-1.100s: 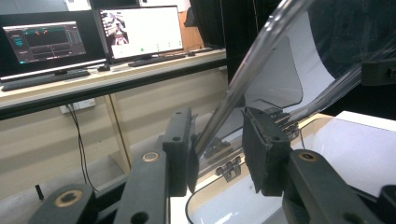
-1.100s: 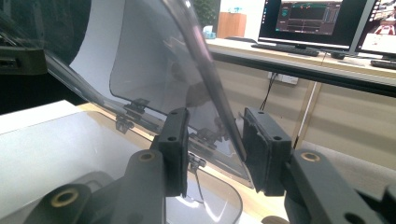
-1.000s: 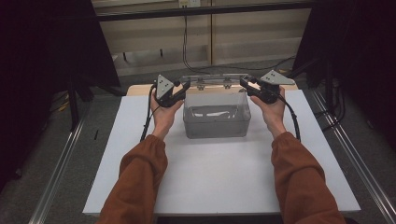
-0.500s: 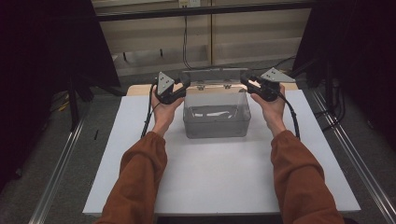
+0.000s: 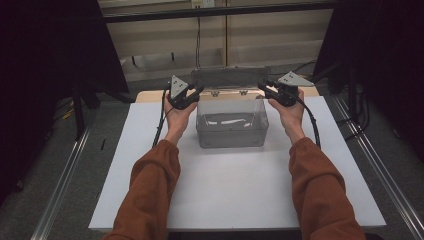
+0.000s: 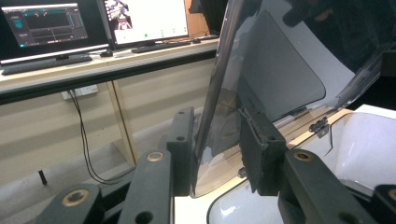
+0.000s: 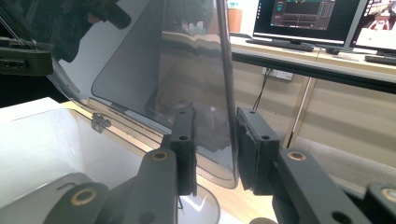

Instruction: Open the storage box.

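Clear box (image 5: 231, 124) on white desk (image 5: 235, 185), lid (image 5: 231, 78) standing up, left gripper (image 5: 196, 93) and right gripper (image 5: 263, 88) jaws closing, each with a lid edge between them

Both forearms reach forward, left gripper (image 5: 194, 93) and right gripper (image 5: 267, 90) raised, jaws nearly closed.

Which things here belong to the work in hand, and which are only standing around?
In the job:
- lid, upright, gripped at both ends
- box
- left claw
- right claw

Not in the job:
- monitors
- keyboard
- wall cable
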{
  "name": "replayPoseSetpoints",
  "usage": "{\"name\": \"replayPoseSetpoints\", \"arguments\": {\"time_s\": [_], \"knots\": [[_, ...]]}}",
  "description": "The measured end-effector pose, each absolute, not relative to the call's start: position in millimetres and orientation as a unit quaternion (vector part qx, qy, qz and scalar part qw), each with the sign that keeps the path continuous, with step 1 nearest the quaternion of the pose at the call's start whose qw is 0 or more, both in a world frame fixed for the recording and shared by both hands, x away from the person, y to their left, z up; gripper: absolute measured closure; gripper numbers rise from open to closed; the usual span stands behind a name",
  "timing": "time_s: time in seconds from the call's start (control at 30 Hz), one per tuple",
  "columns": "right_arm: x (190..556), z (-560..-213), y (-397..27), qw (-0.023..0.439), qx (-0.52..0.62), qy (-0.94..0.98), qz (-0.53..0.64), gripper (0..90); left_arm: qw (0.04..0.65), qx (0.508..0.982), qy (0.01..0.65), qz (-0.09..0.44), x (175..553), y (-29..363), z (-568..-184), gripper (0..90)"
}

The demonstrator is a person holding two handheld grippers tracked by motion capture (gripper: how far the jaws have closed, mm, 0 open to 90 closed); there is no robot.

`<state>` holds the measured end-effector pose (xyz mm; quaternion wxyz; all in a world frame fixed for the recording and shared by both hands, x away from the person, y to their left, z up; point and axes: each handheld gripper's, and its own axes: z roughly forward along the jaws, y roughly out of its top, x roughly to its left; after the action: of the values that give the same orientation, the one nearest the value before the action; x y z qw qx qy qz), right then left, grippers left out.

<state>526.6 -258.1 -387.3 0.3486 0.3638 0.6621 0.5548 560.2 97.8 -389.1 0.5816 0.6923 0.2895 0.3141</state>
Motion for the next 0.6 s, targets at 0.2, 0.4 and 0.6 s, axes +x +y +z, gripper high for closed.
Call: {"name": "replayPoseSetpoints", "arguments": {"time_s": [0.2,0.4,0.6], "knots": [[529.7,-389.8,-258.5,0.344,0.364,0.663,0.556,69.2,0.586,0.691,0.297,0.302,564.5,97.8,-390.2,67.5],[538.2,-397.9,-259.3,0.339,0.374,0.669,0.546,67.5,0.588,0.688,0.309,0.293,568.2,98.2,-390.4,68.7],[545.2,-401.1,-257.9,0.336,0.377,0.669,0.545,66.0,0.578,0.698,0.303,0.295,570.6,99.7,-390.4,69.3]]}}
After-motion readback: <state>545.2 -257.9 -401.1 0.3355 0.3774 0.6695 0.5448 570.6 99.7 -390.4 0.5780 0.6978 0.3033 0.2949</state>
